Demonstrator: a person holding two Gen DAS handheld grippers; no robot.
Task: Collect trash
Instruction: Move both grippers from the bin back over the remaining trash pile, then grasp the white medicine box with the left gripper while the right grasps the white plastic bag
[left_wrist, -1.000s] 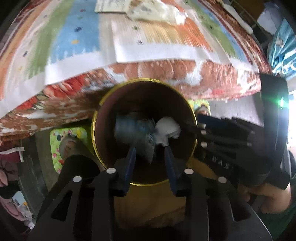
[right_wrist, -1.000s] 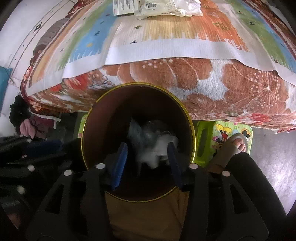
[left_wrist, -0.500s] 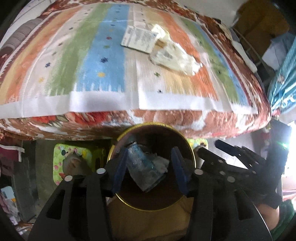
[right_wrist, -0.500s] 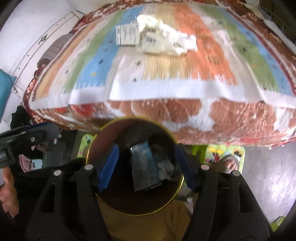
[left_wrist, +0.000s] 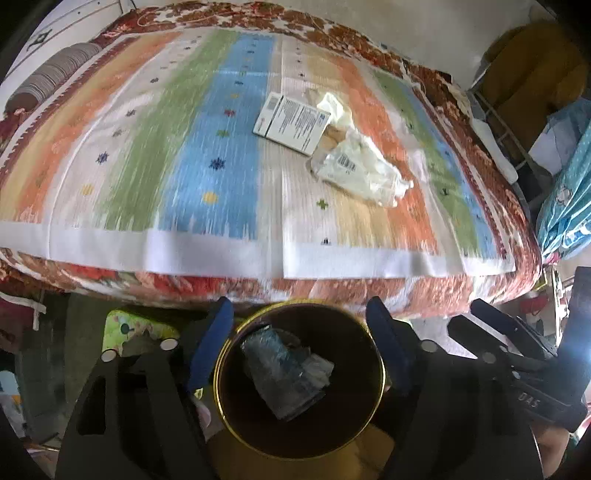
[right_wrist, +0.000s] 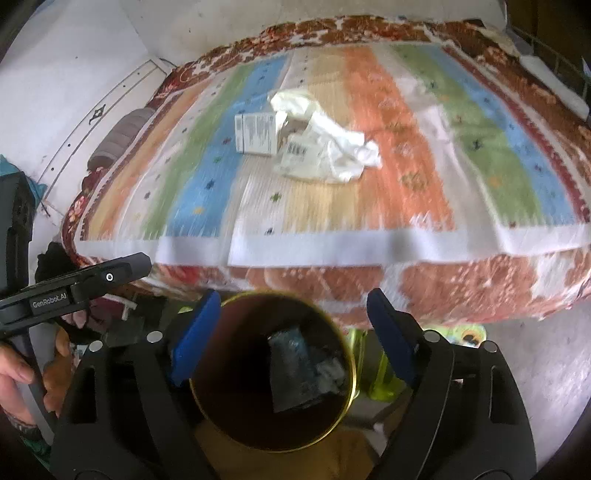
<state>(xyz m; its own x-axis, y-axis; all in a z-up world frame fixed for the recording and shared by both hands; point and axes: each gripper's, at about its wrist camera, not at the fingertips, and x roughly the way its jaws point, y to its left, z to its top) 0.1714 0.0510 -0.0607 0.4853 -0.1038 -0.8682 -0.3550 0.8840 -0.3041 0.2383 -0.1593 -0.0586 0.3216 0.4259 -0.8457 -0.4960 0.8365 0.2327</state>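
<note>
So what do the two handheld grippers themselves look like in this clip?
Both are matte black plastic frames with cut-out slots, silver screw heads and blue pads on the fingers. The left gripper shows that up close; from the right gripper view its side reads "GenRobot.AI" in white. The right one's body carries white lettering and a bright light.

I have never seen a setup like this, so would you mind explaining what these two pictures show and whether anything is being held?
There is no robot here: a person holds a hand-operated pair of tongs in each hand, and each carries a wide-angle camera looking along its blue-tipped fingers. One picture comes from the left tongs, the other from the right tongs. Both stand open and hold nothing; their jaws have just been opening. Below them is a round bin with a gold rim, with a crumpled clear wrapper inside. Beyond lies a bed with a striped cover, where a small white box and a crumpled white bag still wait.
</note>
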